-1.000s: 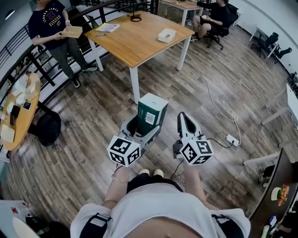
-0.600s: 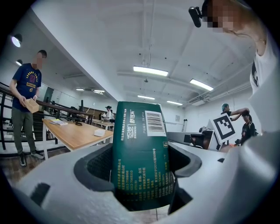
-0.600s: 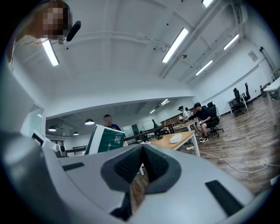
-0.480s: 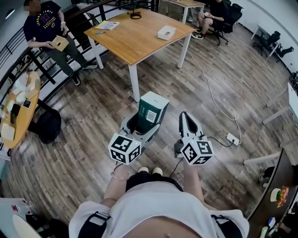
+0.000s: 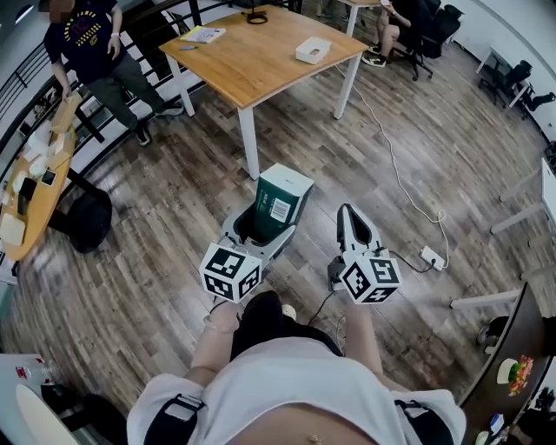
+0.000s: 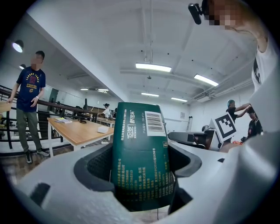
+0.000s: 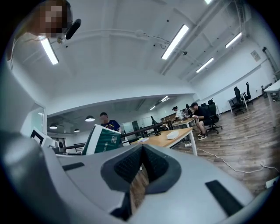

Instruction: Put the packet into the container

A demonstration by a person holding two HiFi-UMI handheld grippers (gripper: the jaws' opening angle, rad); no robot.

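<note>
A dark green packet [image 5: 280, 202] with a white barcode label stands upright between the jaws of my left gripper [image 5: 263, 228], which is shut on it at waist height above the floor. In the left gripper view the packet [image 6: 141, 153] fills the middle, with the pads pressed on both its sides. My right gripper [image 5: 352, 219] hangs beside it on the right, shut with nothing in it; its view shows the jaws closed together at the right gripper [image 7: 142, 168] and the packet [image 7: 103, 140] to the left. A small white box [image 5: 313, 50] lies on the wooden table [image 5: 261, 78] ahead.
A person [image 5: 91, 43] stands at the far left by a railing, and another sits beyond the table [image 5: 408, 17]. A cable and power strip [image 5: 432, 258] lie on the floor to the right. A round side table [image 5: 30, 200] and black bag [image 5: 87, 230] are on the left.
The view has shifted forward, with the table and floor sliding up the frame. The standing person has moved along the railing. Both grippers keep their hold and spacing.
</note>
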